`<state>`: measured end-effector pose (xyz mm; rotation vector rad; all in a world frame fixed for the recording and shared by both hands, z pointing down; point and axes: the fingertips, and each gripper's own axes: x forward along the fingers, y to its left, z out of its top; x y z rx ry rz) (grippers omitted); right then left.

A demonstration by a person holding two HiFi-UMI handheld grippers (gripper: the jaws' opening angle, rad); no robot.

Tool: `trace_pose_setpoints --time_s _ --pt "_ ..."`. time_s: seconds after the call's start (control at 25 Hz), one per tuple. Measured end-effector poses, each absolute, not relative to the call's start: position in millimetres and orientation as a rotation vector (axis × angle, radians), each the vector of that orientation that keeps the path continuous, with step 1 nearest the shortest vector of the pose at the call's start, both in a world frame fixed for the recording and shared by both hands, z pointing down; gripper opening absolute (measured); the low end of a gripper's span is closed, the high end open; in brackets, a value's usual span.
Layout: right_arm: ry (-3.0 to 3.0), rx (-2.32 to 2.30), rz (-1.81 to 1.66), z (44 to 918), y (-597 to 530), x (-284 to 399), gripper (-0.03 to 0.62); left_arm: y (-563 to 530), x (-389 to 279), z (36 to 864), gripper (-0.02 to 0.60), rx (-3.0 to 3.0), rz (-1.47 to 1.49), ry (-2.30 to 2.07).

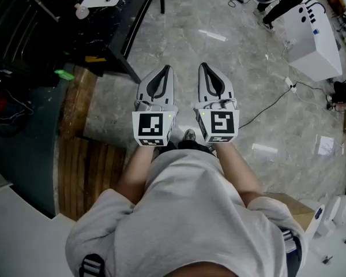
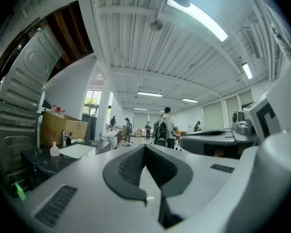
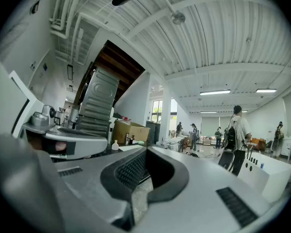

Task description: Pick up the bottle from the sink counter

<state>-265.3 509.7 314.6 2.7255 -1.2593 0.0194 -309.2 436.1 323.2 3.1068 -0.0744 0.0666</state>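
Jaws of left gripper point(image 1: 164, 68) and right gripper point(image 1: 203, 66) clenched empty, ribbed black pads point(image 2: 131, 166) meeting; squat bottle point(image 2: 54, 149) apart.

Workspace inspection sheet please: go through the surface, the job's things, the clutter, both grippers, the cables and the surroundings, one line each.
Surface: dark sink counter off to the person's left, with a white sink set in it.
Job's things: small pale bottle upright on the counter beside the sink, untouched.
Clutter: cardboard box behind the sink.
Grippers: left gripper and right gripper both shut and empty, held level side by side, away from the counter.
Cables: black cable trailing over the floor on the right.
Surroundings: grey stone floor, white cabinet, people far down the hall.
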Motion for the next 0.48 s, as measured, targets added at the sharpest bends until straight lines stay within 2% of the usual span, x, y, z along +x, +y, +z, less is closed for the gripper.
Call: trace_pose_setpoints --time_s 0.48 --pt "-1.282 2.707 0.022 336.5 468.2 -311.2 0.009 391.1 -356.7 358.2 0.014 3.066 0.16 -0.081"
